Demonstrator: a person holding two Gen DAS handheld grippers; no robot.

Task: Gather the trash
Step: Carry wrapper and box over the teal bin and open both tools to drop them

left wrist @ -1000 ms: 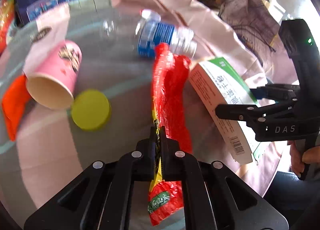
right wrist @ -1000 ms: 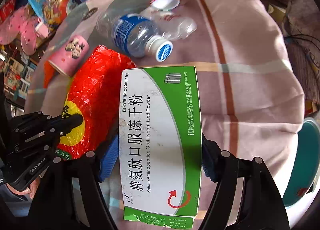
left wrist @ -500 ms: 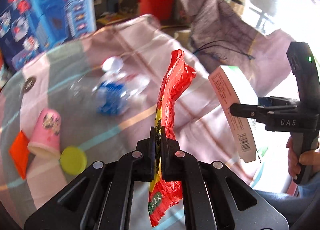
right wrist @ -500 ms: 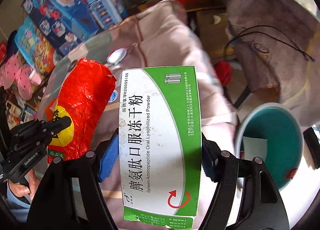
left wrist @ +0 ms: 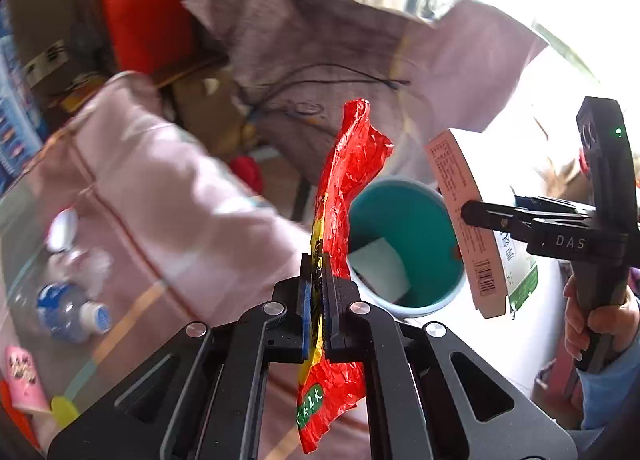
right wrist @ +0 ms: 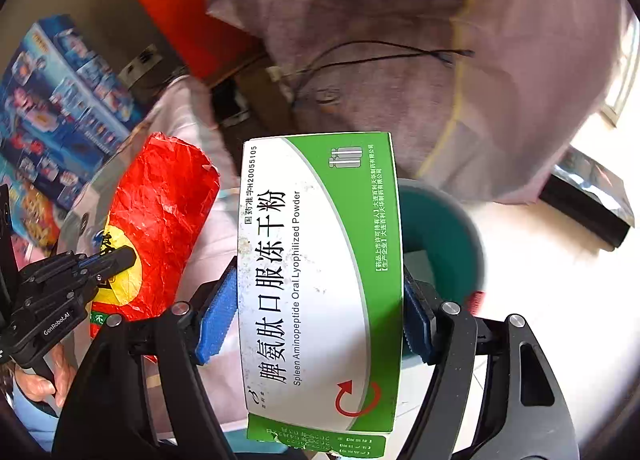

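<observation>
My left gripper [left wrist: 316, 264] is shut on a crumpled red snack wrapper [left wrist: 348, 179], which stands up edge-on between the blue pads. My right gripper [right wrist: 320, 300] is shut on a green and white medicine box [right wrist: 320, 280], its blue pads pressing both long sides. Both are held in the air near a teal bin [left wrist: 404, 219] on the floor; a white scrap of paper [left wrist: 380, 268] lies inside it. In the right wrist view the bin [right wrist: 440, 236] shows behind the box, and the wrapper [right wrist: 160, 219] with the left gripper [right wrist: 116, 256] is at the left.
The table with its pink striped cloth [left wrist: 168, 195] lies to the left, with a plastic bottle [left wrist: 68, 308], a pink paper cup [left wrist: 24, 380] and a yellow lid [left wrist: 64, 410] on it. A cloth-covered heap [right wrist: 400, 59] with a black cable stands behind the bin. A person's hand [left wrist: 600, 324] holds the right gripper.
Both grippers have swung away from the table to the right, carrying the wrapper and the box. The teal bin has come into view under them; the bottle and cup have slid to the far left.
</observation>
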